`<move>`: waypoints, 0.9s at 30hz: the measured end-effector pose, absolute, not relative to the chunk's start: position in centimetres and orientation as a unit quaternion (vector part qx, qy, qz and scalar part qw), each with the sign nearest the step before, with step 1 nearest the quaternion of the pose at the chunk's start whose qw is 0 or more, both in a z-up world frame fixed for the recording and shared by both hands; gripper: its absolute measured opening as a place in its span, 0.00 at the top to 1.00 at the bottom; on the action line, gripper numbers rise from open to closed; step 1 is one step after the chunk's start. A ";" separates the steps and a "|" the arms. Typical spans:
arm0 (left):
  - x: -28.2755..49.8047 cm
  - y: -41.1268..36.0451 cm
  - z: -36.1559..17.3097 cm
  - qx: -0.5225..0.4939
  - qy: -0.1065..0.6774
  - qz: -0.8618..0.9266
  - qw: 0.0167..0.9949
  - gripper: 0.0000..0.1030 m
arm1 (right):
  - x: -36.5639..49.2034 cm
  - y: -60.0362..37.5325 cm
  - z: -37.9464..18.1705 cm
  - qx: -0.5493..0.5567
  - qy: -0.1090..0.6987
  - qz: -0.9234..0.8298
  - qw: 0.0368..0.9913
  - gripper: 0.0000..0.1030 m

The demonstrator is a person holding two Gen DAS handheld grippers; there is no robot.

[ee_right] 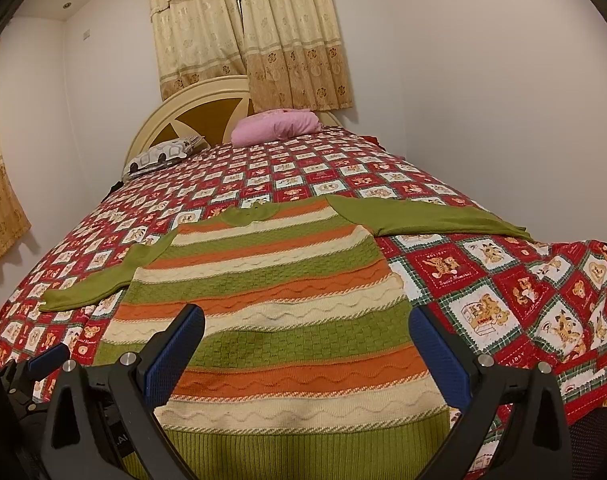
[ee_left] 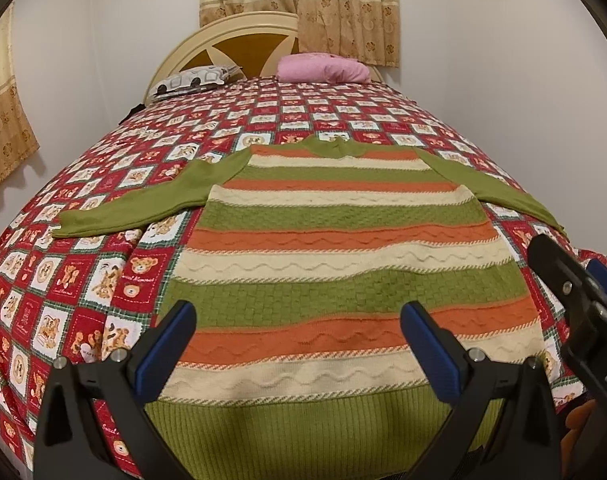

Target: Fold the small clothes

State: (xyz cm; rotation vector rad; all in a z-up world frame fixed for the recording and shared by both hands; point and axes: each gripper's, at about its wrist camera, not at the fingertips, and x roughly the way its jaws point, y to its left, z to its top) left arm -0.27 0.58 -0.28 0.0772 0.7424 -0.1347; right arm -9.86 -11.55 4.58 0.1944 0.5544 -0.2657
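A small knitted sweater (ee_left: 335, 256) with green, orange and cream stripes lies flat on the bed, hem toward me, collar far. Both green sleeves are spread out sideways: the left sleeve (ee_left: 135, 208) and the right sleeve (ee_right: 431, 218). My left gripper (ee_left: 297, 320) is open above the hem area, nothing between its blue pads. My right gripper (ee_right: 307, 326) is open too, hovering over the sweater's (ee_right: 271, 312) lower half. The right gripper's body shows at the right edge of the left wrist view, and the left gripper's pad (ee_right: 47, 358) at the left edge of the right wrist view.
The bed is covered with a red patchwork bear-print quilt (ee_left: 71, 280). A patterned pillow (ee_left: 195, 80) and a pink pillow (ee_left: 323, 68) lie by the cream headboard (ee_left: 231, 36). Beige curtains (ee_right: 255, 32) hang behind. White walls close in on both sides.
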 end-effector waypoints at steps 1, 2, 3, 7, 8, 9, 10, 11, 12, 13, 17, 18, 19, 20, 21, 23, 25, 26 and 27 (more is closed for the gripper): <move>-0.3 0.6 -0.3 0.038 0.363 -0.066 0.929 0.00 | -9.8 -11.6 4.5 0.096 0.273 -0.131 0.948 0.01; -0.3 0.6 -0.3 0.037 0.363 -0.066 0.929 0.00 | -9.9 -11.6 4.4 0.096 0.273 -0.131 0.948 0.01; -0.3 0.6 -0.4 0.038 0.363 -0.066 0.929 0.00 | -9.9 -11.5 4.5 0.095 0.273 -0.131 0.948 0.01; -0.3 0.6 -0.4 0.038 0.364 -0.067 0.928 0.00 | -9.8 -11.5 4.4 0.094 0.273 -0.131 0.948 0.01; -0.3 0.6 -0.5 0.039 0.364 -0.067 0.928 0.00 | -9.8 -11.5 4.4 0.094 0.274 -0.131 0.948 0.01; -0.4 0.6 -0.5 0.040 0.364 -0.067 0.928 0.00 | -9.8 -11.4 4.4 0.094 0.274 -0.131 0.948 0.01; -0.3 0.5 -0.6 0.040 0.364 -0.066 0.928 0.00 | -9.8 -11.4 4.3 0.094 0.275 -0.131 0.948 0.01; -0.3 0.6 -0.6 0.040 0.364 -0.067 0.928 0.00 | -9.8 -11.5 4.2 0.093 0.275 -0.131 0.948 0.01; -0.3 0.6 -0.6 0.040 0.364 -0.067 0.928 0.00 | -9.8 -11.5 4.2 0.093 0.275 -0.131 0.948 0.01; -0.3 0.6 -0.6 0.039 0.364 -0.067 0.928 0.00 | -9.8 -11.5 4.2 0.094 0.275 -0.131 0.948 0.01; -0.3 0.5 -0.8 0.040 0.365 -0.067 0.928 0.00 | -9.7 -11.6 4.0 0.096 0.277 -0.132 0.947 0.01; -0.3 0.4 -0.9 0.041 0.366 -0.067 0.927 0.00 | -9.7 -11.7 3.9 0.097 0.277 -0.133 0.947 0.01; -0.3 0.4 -1.0 0.041 0.367 -0.066 0.927 0.00 | -9.7 -11.6 3.9 0.097 0.278 -0.133 0.946 0.01; -0.2 0.3 -1.1 0.042 0.368 -0.066 0.926 0.00 | -9.6 -11.6 3.9 0.096 0.278 -0.133 0.946 0.01; -0.2 0.3 -1.1 0.041 0.369 -0.066 0.926 0.00 | -9.6 -11.5 3.8 0.096 0.279 -0.134 0.946 0.01; -0.1 0.2 -1.1 0.041 0.371 -0.066 0.925 0.00 | -9.6 -11.5 3.8 0.096 0.279 -0.134 0.946 0.01; 0.0 0.2 -1.1 0.042 0.373 -0.066 0.925 0.00 | -9.6 -11.4 3.8 0.096 0.281 -0.134 0.946 0.01; 0.0 0.2 -1.1 0.042 0.372 -0.066 0.925 0.00 | -9.6 -11.4 3.7 0.096 0.282 -0.134 0.945 0.01; 0.0 0.2 -1.1 0.042 0.373 -0.066 0.925 0.00 | -9.5 -11.4 3.8 0.096 0.282 -0.134 0.945 0.01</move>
